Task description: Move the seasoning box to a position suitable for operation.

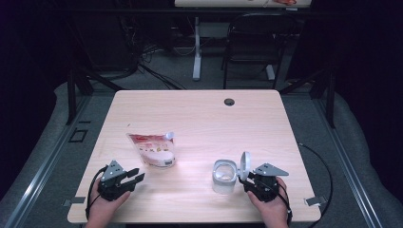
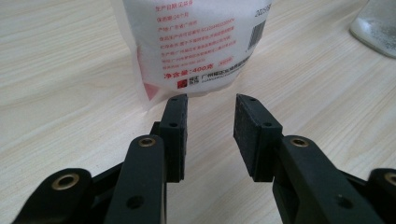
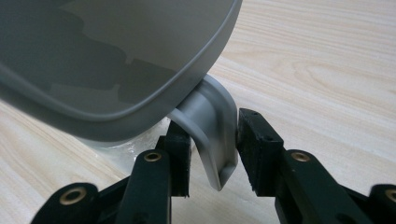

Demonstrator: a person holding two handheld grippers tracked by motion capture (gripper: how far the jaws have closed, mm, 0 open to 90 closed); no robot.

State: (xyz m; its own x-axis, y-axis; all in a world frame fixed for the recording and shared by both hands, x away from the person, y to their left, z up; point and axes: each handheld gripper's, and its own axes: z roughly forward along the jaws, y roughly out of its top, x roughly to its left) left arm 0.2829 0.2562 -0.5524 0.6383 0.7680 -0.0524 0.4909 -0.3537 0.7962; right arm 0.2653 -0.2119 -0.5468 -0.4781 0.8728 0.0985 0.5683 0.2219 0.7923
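Note:
A white pouch with red print [image 1: 153, 149] lies left of centre on the wooden table [image 1: 199, 114]. My left gripper [image 1: 136, 175] rests just in front of it, open and empty; in the left gripper view the pouch [image 2: 196, 42] is just past the fingertips [image 2: 211, 100]. A clear square container [image 1: 224, 172] stands at the right, its grey lid [image 1: 245, 164] upright. My right gripper [image 3: 214, 122] has the lid's curved grey tab [image 3: 212, 140] between its jaws. The right pad is close against the tab, and a gap shows beside the left pad.
A cable hole [image 1: 229, 101] sits near the table's far edge. Beyond the table stand a black chair [image 1: 254, 42] and another table's leg [image 1: 196, 47]. Bare wood lies between the pouch and the container.

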